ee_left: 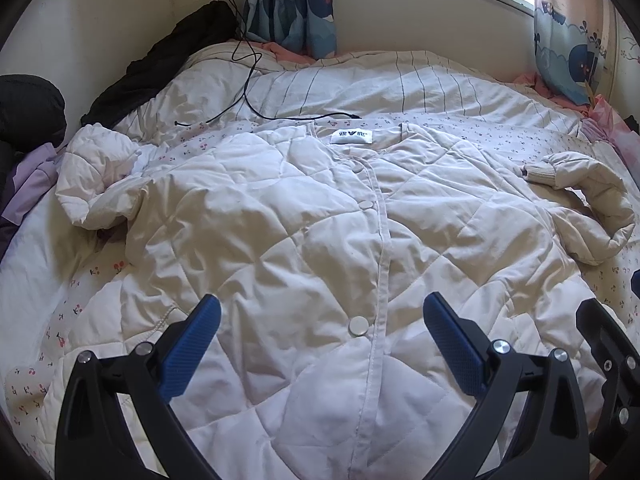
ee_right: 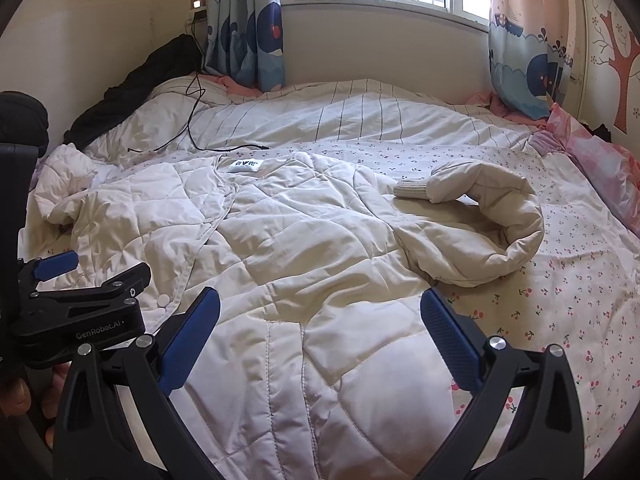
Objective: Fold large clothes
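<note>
A cream quilted jacket (ee_left: pixel 280 216) lies spread face up on the bed, buttoned down the front, collar label at the far end. Its left sleeve (ee_left: pixel 96 184) is bunched at the left. Its right sleeve (ee_left: pixel 592 208) curls back at the right, knit cuff pointing inward. My left gripper (ee_left: pixel 322 312) is open over the jacket's lower front, near a snap button (ee_left: pixel 358 325). In the right wrist view the jacket (ee_right: pixel 304 232) fills the middle and the curled sleeve (ee_right: pixel 500 216) lies to the right. My right gripper (ee_right: pixel 320 308) is open above the hem. The left gripper (ee_right: pixel 96 292) shows at its left.
The bed has a cherry-print sheet (ee_right: pixel 560 280) and a striped duvet (ee_left: pixel 400 84) beyond the jacket. A black cable (ee_left: pixel 248 92) runs across the duvet from a wall socket. Dark clothing (ee_left: pixel 160 60) lies along the left wall. Curtains (ee_right: pixel 528 64) and a window are at the far side.
</note>
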### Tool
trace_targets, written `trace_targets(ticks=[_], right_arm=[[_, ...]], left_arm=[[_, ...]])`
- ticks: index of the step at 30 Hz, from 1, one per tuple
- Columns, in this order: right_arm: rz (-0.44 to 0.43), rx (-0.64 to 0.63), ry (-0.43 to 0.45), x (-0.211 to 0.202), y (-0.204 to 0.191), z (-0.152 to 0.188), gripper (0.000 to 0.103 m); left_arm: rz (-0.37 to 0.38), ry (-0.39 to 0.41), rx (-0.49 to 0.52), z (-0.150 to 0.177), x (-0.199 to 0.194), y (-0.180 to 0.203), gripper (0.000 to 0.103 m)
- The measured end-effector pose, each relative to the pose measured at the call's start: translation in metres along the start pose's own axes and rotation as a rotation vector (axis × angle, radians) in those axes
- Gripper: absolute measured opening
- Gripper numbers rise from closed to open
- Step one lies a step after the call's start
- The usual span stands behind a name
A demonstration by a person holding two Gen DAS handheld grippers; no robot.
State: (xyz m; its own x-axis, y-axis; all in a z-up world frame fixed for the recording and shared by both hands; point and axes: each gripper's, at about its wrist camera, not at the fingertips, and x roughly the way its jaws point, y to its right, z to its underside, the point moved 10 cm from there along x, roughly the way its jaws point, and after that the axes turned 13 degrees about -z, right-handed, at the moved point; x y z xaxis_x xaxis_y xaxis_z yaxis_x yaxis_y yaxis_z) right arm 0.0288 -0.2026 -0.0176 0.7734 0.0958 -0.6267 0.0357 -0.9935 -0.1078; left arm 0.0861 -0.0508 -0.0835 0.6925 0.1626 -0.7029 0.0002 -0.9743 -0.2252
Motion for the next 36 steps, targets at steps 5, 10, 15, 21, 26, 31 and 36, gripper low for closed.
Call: trace_targets(ticks=[5, 10, 15, 21, 26, 31, 36], right_arm=[[0.001, 0.002, -0.001, 0.000, 0.000, 0.000, 0.097], [-0.004, -0.006, 0.005, 0.000, 0.000, -0.001, 0.097], [-0.012, -0.084, 0.066, -0.011, 0.006, -0.019, 0.097], [0.117, -0.257, 0.062, -0.008, 0.067, -0.069, 0.097], [0.286, -0.462, -0.194, 0.060, 0.136, -0.085, 0.097], [0.381, -0.557, -0.453, 0.126, 0.200, -0.072, 0.058], [0.175, -0.073, -0.332, 0.126, 0.266, -0.085, 0.014]], left_arm=[[0.001, -0.001, 0.000, 0.000, 0.001, 0.001, 0.098], [0.002, -0.002, 0.000, 0.001, 0.002, 0.001, 0.098], [0.007, -0.004, -0.007, 0.001, 0.003, 0.000, 0.098], [0.015, -0.009, -0.029, -0.003, 0.004, -0.006, 0.098], [0.010, -0.013, -0.025, -0.003, 0.006, -0.006, 0.098], [0.000, -0.027, -0.017, -0.001, 0.014, -0.007, 0.098], [-0.009, -0.030, -0.001, 0.002, 0.017, -0.004, 0.098]])
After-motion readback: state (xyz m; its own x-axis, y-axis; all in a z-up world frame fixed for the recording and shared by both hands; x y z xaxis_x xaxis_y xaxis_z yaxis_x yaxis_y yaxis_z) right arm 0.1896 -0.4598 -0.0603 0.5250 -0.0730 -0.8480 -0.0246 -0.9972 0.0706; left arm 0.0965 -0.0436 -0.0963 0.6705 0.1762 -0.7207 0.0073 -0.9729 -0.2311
